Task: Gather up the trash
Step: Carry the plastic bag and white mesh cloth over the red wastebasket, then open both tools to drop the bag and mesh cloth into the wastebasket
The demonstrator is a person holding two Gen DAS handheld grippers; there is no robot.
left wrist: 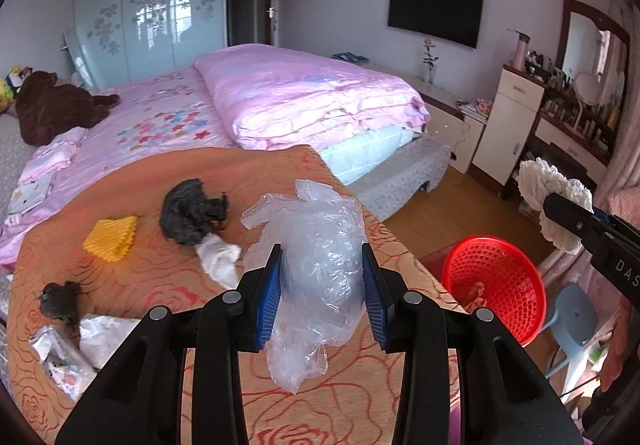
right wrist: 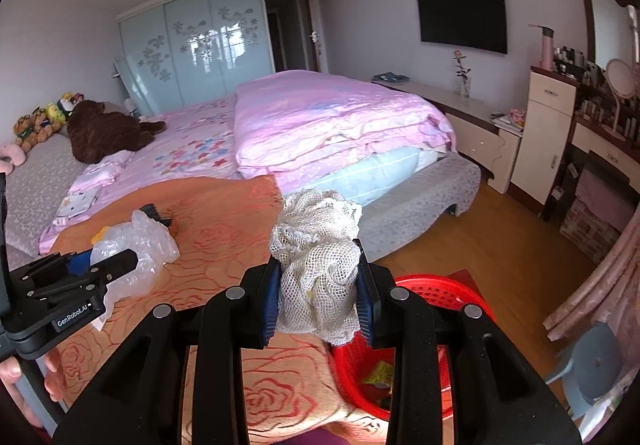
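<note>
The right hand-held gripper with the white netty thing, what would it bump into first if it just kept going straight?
Probably the bed. The right hand-held gripper, shut on the white mesh cloth, points past the orange cloth's corner toward the bed's end, though depth is hard to judge.

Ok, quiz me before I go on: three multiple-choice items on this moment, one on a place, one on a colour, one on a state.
1. Where is the basket?
A. on the bed
B. on the floor beside the orange cloth's edge
C. on the dresser

2. What colour is the basket?
A. red
B. blue
C. white

3. What is the left claw doing?
A. hanging open
B. shut on the clear plastic bag
C. shut on the yellow wad

Answers: B, its rim shows below the cloth's edge, under the right claw and its white mesh wad; A, red lattice; B, both pads press the bag.
</note>
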